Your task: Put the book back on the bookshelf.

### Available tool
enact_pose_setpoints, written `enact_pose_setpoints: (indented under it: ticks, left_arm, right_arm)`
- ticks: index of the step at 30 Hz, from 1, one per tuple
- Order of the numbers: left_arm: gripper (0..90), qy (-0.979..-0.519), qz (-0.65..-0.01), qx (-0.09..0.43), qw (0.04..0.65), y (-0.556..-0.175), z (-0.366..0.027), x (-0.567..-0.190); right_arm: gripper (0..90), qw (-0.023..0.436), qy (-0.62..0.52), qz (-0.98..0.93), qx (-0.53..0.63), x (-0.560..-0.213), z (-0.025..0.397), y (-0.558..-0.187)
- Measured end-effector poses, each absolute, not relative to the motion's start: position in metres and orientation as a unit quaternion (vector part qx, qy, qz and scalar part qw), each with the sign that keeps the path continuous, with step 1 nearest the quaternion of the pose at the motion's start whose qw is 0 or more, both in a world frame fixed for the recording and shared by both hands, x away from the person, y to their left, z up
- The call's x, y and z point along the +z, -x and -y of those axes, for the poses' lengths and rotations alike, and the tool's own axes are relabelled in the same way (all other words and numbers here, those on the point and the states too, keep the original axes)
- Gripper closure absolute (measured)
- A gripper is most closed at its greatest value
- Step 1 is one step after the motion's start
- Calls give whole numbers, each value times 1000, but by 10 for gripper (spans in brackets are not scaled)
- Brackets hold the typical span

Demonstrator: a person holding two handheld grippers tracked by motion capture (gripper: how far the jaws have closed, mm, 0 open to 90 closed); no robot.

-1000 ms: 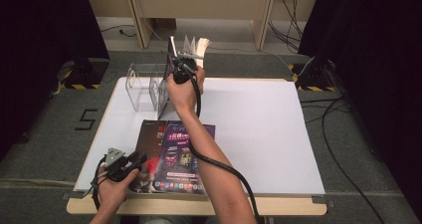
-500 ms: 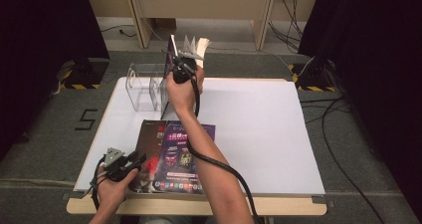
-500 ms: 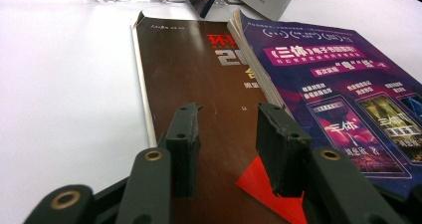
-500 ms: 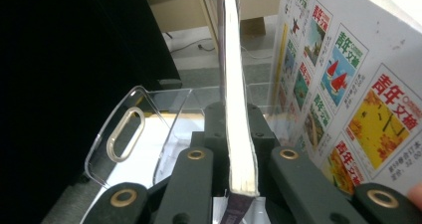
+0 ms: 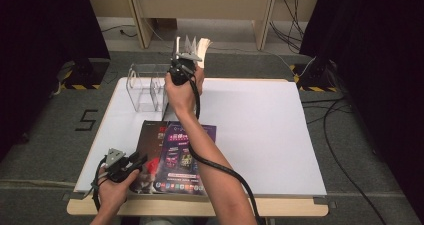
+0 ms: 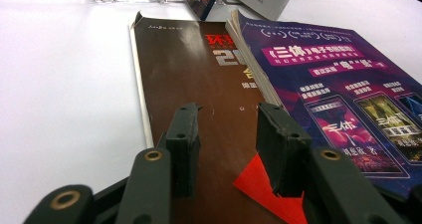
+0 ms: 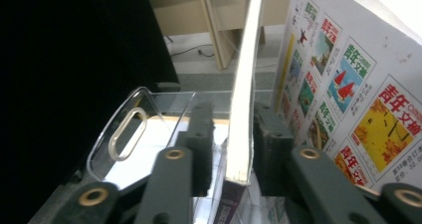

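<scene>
The right gripper (image 7: 233, 134) is clamped on an upright magazine (image 7: 244, 84) above the clear plastic box (image 5: 145, 87), while the left gripper (image 6: 229, 134), jaws apart, rests over the brown book (image 6: 199, 69).

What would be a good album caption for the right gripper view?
Right gripper holds a thin magazine upright by its edge above a clear plastic organiser.

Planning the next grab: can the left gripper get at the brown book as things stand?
Probably yes. The left gripper is open, jaws right over the brown book, nothing between them. The purple book overlaps only its right side.
</scene>
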State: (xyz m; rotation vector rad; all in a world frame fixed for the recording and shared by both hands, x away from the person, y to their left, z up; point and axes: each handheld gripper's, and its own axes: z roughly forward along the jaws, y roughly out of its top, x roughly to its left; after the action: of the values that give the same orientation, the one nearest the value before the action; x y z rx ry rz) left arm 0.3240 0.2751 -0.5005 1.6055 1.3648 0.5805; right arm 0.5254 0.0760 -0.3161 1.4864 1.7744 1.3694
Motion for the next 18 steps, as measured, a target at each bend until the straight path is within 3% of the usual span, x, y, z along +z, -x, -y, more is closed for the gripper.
enact_pose_setpoints:
  ticks: [18]
  left_arm:
    - [564,-654,-548,235,466,-324,-270,-500]
  right_arm:
    - [578,225,-521,-663,488,-322,-53,-510]
